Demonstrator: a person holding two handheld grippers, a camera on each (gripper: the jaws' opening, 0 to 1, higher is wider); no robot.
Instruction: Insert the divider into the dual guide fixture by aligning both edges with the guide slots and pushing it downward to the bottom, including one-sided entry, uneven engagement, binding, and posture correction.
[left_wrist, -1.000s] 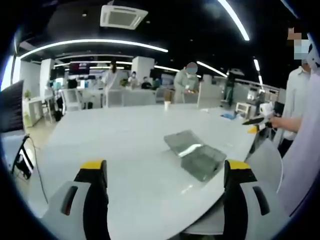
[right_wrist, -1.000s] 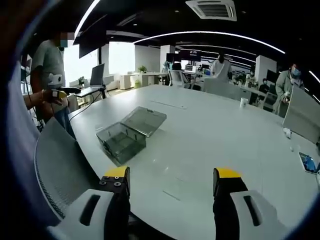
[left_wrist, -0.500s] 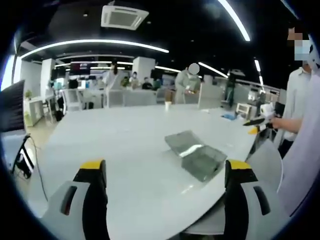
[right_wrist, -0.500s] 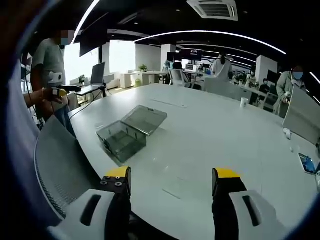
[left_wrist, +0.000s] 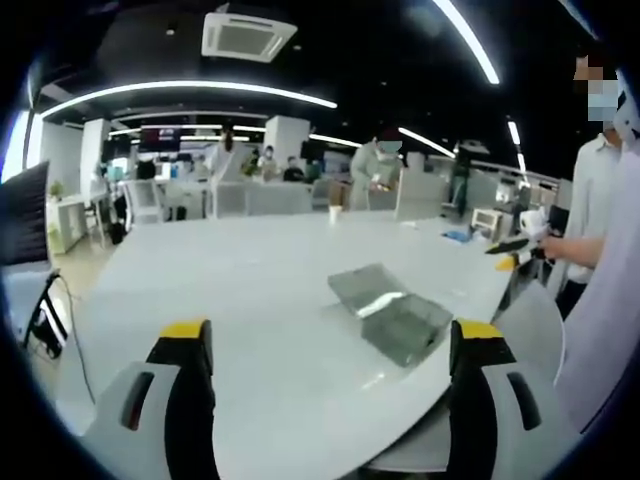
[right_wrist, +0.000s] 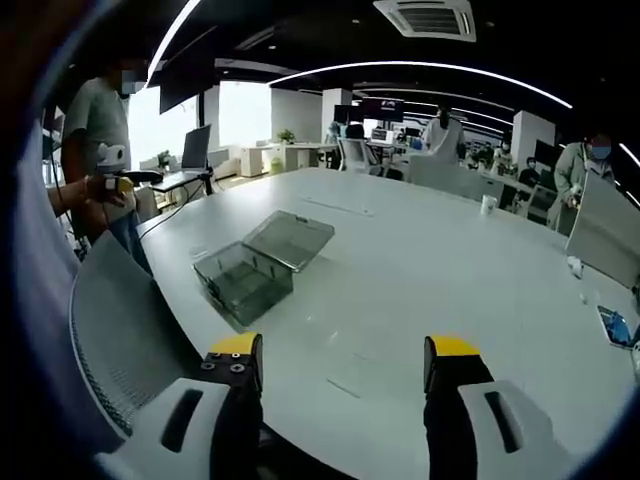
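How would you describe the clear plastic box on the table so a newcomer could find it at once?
Start at the large white table and follow its near curved edge beside the grey mesh chair back. There sits the clear open-topped plastic box, a flat transparent panel lying against its far side. It is the see-through item nearest both open grippers.
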